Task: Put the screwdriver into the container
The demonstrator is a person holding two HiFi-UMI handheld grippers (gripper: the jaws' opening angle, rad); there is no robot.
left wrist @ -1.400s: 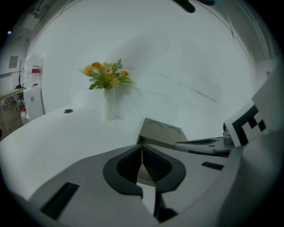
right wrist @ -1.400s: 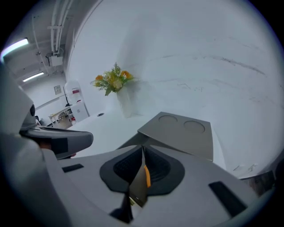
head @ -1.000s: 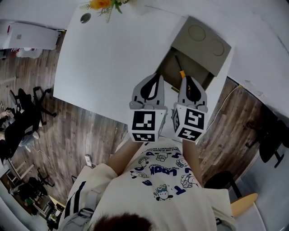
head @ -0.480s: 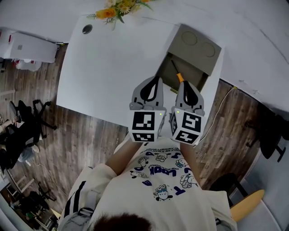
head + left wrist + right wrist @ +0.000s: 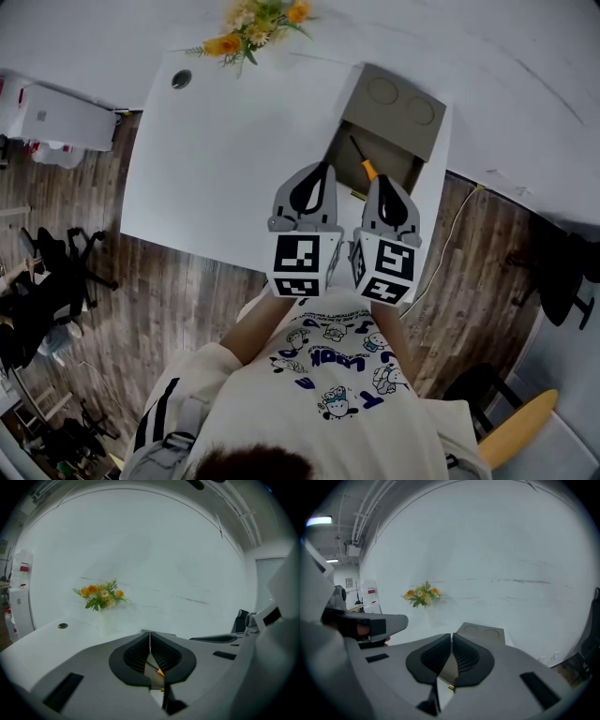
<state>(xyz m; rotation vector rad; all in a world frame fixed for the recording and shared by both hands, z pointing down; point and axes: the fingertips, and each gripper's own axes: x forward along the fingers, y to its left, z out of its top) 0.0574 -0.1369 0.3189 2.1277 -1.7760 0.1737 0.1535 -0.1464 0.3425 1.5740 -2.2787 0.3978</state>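
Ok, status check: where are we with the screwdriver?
Jaws shut on both: left gripper empty, right gripper empty. The screwdriver lies inside the open container. Nothing in the way.

Open tabletop point(image 5: 225, 159) left of container point(image 5: 392, 157)

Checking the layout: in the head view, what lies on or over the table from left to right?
In order: cable hole → flowers → left gripper → screwdriver.
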